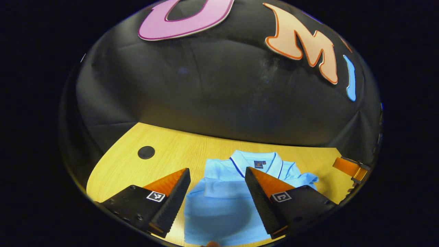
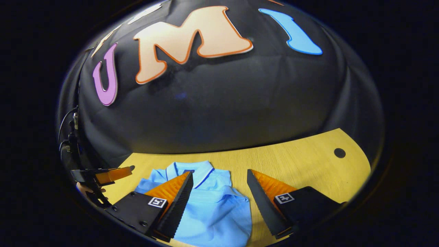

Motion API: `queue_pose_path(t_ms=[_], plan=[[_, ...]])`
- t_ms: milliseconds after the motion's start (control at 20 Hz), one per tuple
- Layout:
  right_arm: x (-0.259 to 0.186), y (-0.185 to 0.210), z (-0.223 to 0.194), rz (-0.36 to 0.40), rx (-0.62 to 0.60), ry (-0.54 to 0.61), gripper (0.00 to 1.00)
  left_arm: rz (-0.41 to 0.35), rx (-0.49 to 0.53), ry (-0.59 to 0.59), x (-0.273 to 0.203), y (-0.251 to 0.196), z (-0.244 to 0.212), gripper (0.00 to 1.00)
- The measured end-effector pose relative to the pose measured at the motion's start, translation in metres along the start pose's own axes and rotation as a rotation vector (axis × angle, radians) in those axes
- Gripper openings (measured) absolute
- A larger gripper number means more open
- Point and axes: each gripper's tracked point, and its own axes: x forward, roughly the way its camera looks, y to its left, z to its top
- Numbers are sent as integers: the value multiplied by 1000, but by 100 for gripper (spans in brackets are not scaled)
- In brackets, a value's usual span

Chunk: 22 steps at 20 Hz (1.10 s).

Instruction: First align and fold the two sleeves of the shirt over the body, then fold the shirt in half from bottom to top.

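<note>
Nearest the lens: left gripper (image 1: 217, 192) fingers spread wide, holding nothing, poised above the light blue shirt (image 1: 226, 202); right gripper (image 2: 219, 195) likewise agape and empty over the same shirt (image 2: 212, 206). Shirt flat on the wooden tabletop (image 1: 164, 154), collar (image 1: 257, 163) toward 12 o'clock, hem toward 6, long axis running 12 to 6. Sleeves seemingly tucked over the body already; compact outline. Probably the bottom-to-top fold pending, or done — lower edge cut off, hard to settle.
</note>
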Motion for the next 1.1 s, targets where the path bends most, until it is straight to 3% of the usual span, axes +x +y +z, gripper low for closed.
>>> queue_pose_path(t_ms=[300,600,900,1100], plan=[[-107,26,24,3,-11,-79,98,-21,32,-46,-115,8,9,96],[-197,44,-7,-2,22,-70,98,-39,9,-89,-217,7,1,96],[-235,68,-40,17,34,-26,98,-79,23,-27,-266,-2,-30,96],[-246,79,-41,16,21,-41,98,-111,50,48,-287,-3,-60,96]])
